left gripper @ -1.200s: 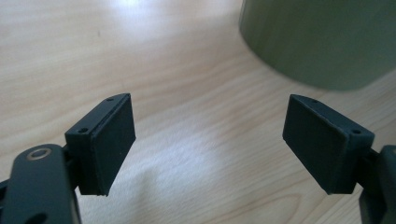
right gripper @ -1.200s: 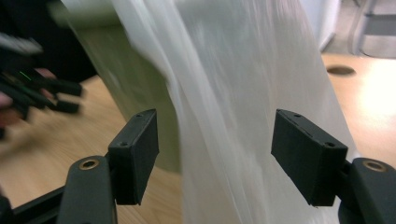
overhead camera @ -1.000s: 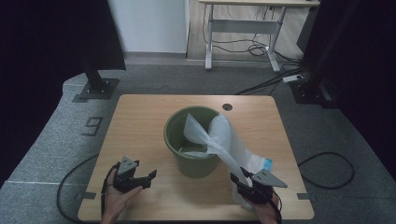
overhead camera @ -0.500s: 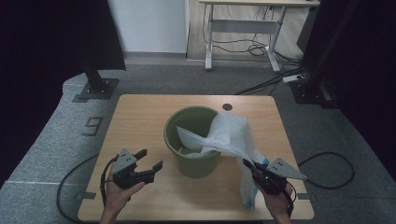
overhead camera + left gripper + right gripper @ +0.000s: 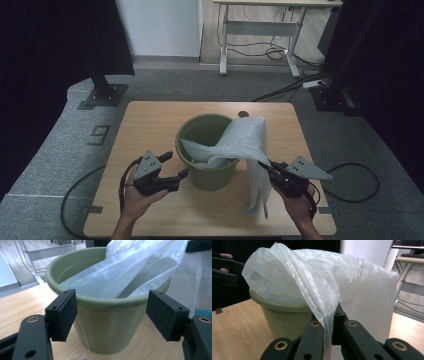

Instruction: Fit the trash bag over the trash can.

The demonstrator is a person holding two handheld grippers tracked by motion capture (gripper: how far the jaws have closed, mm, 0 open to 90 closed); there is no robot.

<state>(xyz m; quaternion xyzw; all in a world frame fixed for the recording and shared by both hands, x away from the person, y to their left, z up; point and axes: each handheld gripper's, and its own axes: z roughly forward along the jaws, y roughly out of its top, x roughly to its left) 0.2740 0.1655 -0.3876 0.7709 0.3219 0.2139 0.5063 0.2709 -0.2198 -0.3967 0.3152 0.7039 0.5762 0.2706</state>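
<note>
A green plastic bucket [image 5: 207, 177] stands in the middle of the wooden table [image 5: 150, 120]. A thin white plastic bag [image 5: 245, 140] lies partly inside it and drapes over its right rim, hanging down toward the table. My right gripper [image 5: 262, 166] is shut on a fold of the bag [image 5: 319, 277], seen pinched between the jaws of the right gripper [image 5: 329, 322] beside the bucket [image 5: 284, 317]. My left gripper [image 5: 178, 164] is open just left of the bucket [image 5: 110, 325]; its jaws have just been closing slightly, with nothing between them. The bag [image 5: 120, 275] fills the bucket's mouth.
A small round hole [image 5: 243, 114] sits near the table's far edge. A desk frame [image 5: 260, 25] with cables stands behind, and a black stand base [image 5: 102, 95] is on the floor at the far left. Cables trail from both grippers.
Both hands have risen. The right gripper's jaws closed on the bag and lifted it from the table, so it now hangs beside the bucket. The left gripper moved closer to the bucket.
</note>
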